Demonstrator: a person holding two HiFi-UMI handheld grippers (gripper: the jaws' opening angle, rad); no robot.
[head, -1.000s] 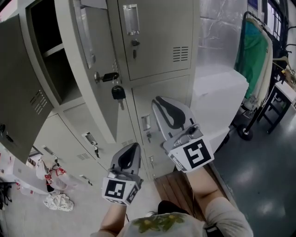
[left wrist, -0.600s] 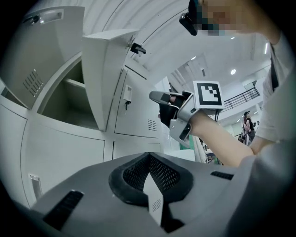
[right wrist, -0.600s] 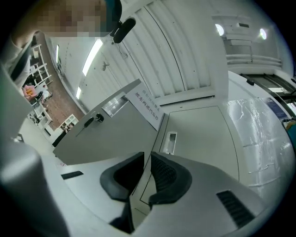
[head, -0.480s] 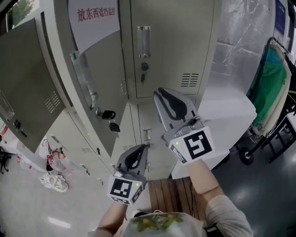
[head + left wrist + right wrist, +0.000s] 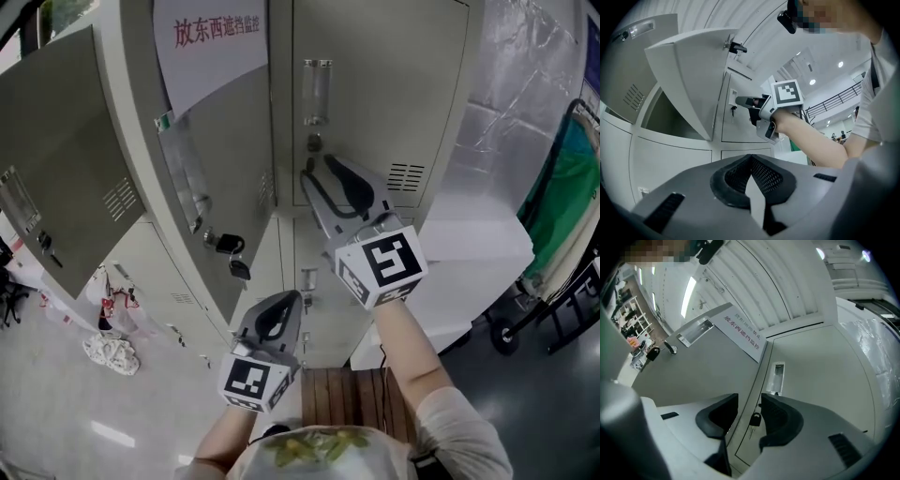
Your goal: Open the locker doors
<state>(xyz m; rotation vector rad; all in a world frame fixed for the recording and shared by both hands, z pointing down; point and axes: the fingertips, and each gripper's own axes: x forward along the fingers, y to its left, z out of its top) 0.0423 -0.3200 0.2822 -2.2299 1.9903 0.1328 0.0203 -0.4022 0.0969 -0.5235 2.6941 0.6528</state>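
r gripper up at key in closed upper door | jaws just been opening, now spread w/ key between, not pinched; prob lining up to grab it + pull | l gripper pressed together, empty, below key, idle | open door left of key, locker inside not visible

You are holding your right hand-held gripper up to the closed locker door. Its jaws have just been opening, and a key is hanging unpressed in the gap, below the recessed handle.
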